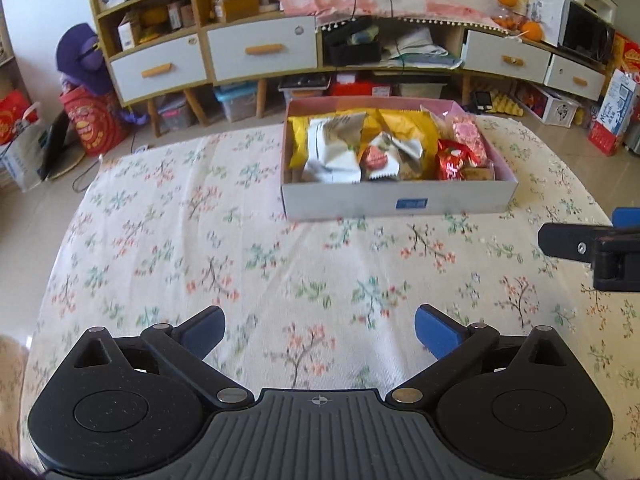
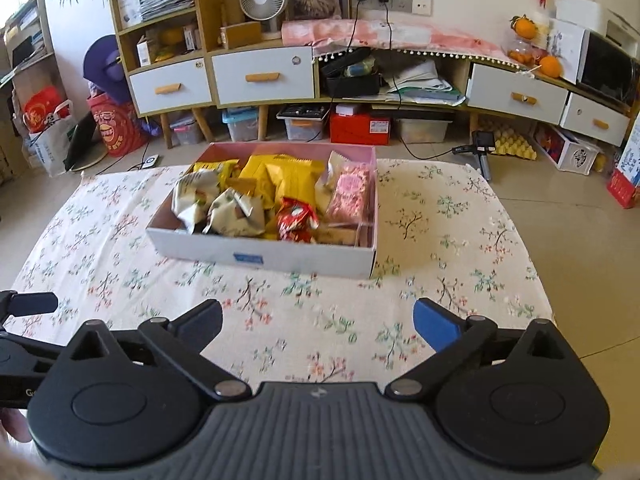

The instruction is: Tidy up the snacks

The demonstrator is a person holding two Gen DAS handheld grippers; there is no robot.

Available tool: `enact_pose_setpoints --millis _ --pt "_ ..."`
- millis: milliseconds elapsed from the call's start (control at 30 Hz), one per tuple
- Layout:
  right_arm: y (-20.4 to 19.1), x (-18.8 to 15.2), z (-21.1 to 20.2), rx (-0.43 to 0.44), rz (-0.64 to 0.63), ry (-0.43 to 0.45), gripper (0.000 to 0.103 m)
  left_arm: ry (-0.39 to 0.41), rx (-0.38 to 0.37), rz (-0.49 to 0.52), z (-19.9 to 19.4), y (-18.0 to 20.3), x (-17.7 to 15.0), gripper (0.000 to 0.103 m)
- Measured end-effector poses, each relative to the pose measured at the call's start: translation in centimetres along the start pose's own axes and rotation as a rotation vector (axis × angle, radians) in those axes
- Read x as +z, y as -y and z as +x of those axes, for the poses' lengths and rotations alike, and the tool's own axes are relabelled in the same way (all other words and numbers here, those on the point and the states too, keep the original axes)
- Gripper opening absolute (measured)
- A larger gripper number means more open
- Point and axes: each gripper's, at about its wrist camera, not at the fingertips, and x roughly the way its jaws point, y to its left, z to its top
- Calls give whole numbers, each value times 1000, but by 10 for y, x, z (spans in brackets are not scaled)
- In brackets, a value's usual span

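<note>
A shallow white box with a pink inside (image 1: 396, 202) (image 2: 264, 254) stands on the flowered tablecloth, far side of the table. It holds several snack packs: yellow packets (image 1: 404, 128) (image 2: 288, 178), white-grey packets (image 1: 332, 148) (image 2: 236, 212), a red packet (image 1: 452, 160) (image 2: 296, 220) and a pink packet (image 1: 468, 136) (image 2: 350, 192). My left gripper (image 1: 320, 334) is open and empty above the cloth, well short of the box. My right gripper (image 2: 318, 326) is open and empty too, near the front of the table. Its finger shows at the right edge of the left wrist view (image 1: 568, 242).
The flowered tablecloth (image 1: 240, 264) (image 2: 440, 240) covers the table around the box. Behind the table stands a long wooden cabinet with white drawers (image 1: 260, 50) (image 2: 260, 78), with bins and boxes under it. A red bag (image 1: 96, 120) sits on the floor at left.
</note>
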Motion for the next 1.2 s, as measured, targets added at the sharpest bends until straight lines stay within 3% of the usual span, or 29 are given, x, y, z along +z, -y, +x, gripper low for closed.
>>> enact_pose_setpoints --millis 433,1200 --pt "-19 -13 0 -3 -47 -23 103 -5 75 2 -10 5 -3 102" --pt "-18 -17 3 -31 -63 -47 103 5 109 -45 -10 -3 -1 102"
